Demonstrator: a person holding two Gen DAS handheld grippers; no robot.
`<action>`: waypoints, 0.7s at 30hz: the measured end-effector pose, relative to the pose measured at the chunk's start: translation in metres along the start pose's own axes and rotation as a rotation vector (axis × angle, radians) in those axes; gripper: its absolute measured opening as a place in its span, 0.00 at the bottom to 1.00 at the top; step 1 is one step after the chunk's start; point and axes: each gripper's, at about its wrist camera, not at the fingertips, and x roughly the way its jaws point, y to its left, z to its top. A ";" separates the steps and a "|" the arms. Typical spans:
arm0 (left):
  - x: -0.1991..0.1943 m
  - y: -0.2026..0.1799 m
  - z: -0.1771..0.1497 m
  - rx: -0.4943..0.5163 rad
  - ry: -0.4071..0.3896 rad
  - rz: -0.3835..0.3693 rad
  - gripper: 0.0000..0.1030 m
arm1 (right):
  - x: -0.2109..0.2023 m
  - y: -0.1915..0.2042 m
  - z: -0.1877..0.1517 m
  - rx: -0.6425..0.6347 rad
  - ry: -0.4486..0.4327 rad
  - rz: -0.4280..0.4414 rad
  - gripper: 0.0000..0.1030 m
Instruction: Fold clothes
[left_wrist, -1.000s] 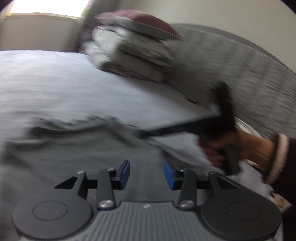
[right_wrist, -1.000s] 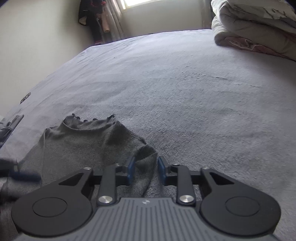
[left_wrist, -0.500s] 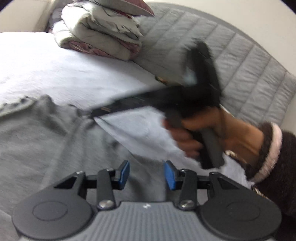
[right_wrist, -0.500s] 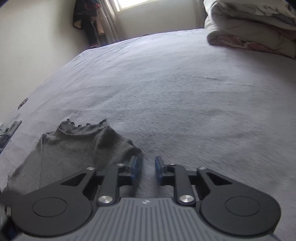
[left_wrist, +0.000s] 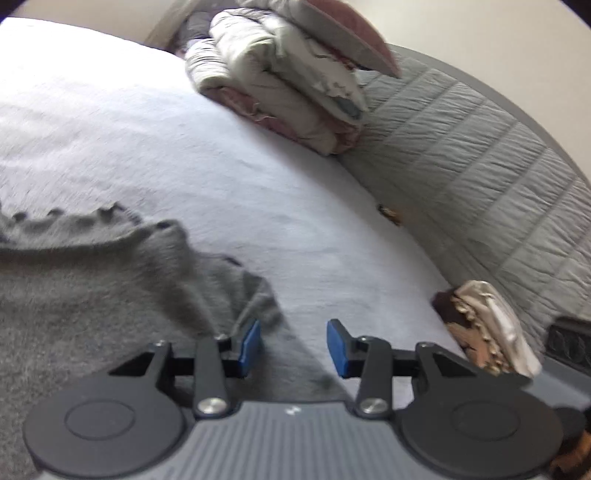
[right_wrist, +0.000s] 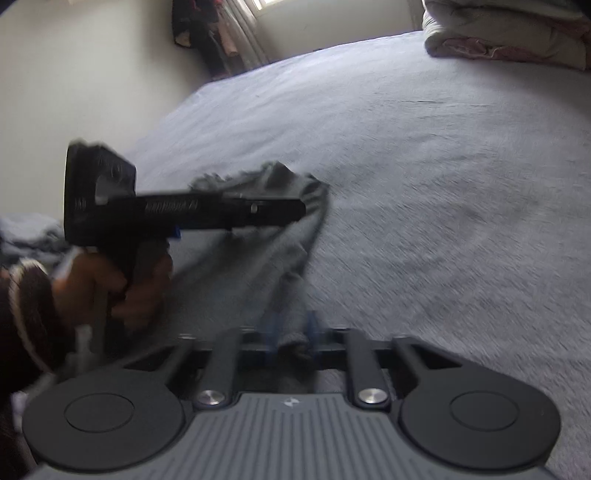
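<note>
On the bed (left_wrist: 280, 206), a grey knit top (left_wrist: 110, 295) is lying spread across the pale sheet, its frilled edge toward the far side. My left hand-held gripper (left_wrist: 293, 347) is hovering low over the top's near edge; its blue pads (left_wrist: 248, 346) are standing apart with nothing pinched, cloth lying under the gap, and the jaws have just been closing a little. My right hand-held gripper (right_wrist: 291, 334) is sitting clamped on a bunched fold of the same top (right_wrist: 266, 266), a roll of grey fabric showing between the two blurred pads; those jaws have just been closing onto it. From the right wrist view my left hand (right_wrist: 110, 288) is gripping the other tool's handle, its black body reaching across the garment near the ruffled corner. Folded bedding (left_wrist: 288, 85) is piled at the far end against the quilted grey headboard (left_wrist: 480, 155). A small crumpled pale cloth (left_wrist: 491, 325) is resting near the headboard at right. Both views are motion-blurred.
</note>
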 end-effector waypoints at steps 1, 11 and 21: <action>0.000 0.001 0.001 -0.005 -0.002 0.002 0.33 | -0.004 -0.001 -0.001 0.011 -0.011 0.000 0.08; -0.012 -0.014 0.006 0.028 -0.005 0.061 0.38 | -0.014 0.017 0.006 -0.024 -0.043 -0.087 0.17; -0.119 -0.041 -0.016 0.142 -0.055 0.101 0.53 | -0.020 0.064 -0.011 -0.100 -0.023 -0.094 0.31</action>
